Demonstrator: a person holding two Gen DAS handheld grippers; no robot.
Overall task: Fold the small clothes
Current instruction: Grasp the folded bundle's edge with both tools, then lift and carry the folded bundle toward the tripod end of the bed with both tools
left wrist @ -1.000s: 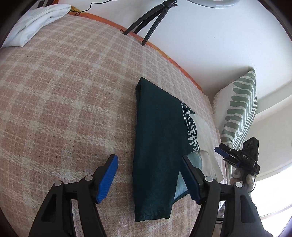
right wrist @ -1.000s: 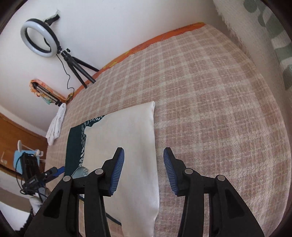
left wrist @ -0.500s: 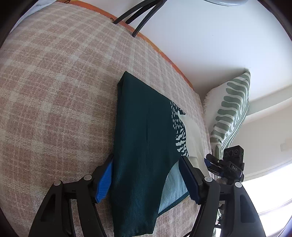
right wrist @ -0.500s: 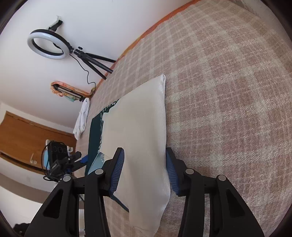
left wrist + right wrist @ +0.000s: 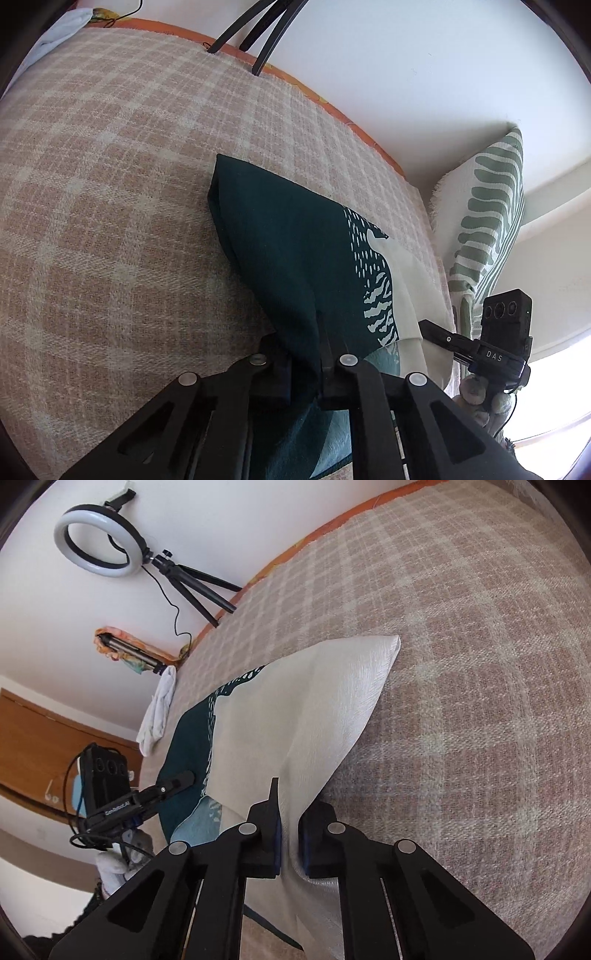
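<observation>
Your left gripper point(image 5: 304, 363) is pinched tight on the dark green near corner of the cloth point(image 5: 295, 251), and your right gripper point(image 5: 290, 843) is clamped on its cream near corner. Both corners are raised off the checked blanket point(image 5: 461, 672); the far end lies flat mid-bed, short of the tripod point(image 5: 199, 587) at the far edge.

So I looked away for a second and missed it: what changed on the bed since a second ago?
Both tools closed on the folded cloth. The left tool came forward and pinched its dark green edge; the right tool pinched its cream edge, and both near corners now lift off the plaid blanket. The far end stays flat; the ring light and pillow are unmoved.
</observation>
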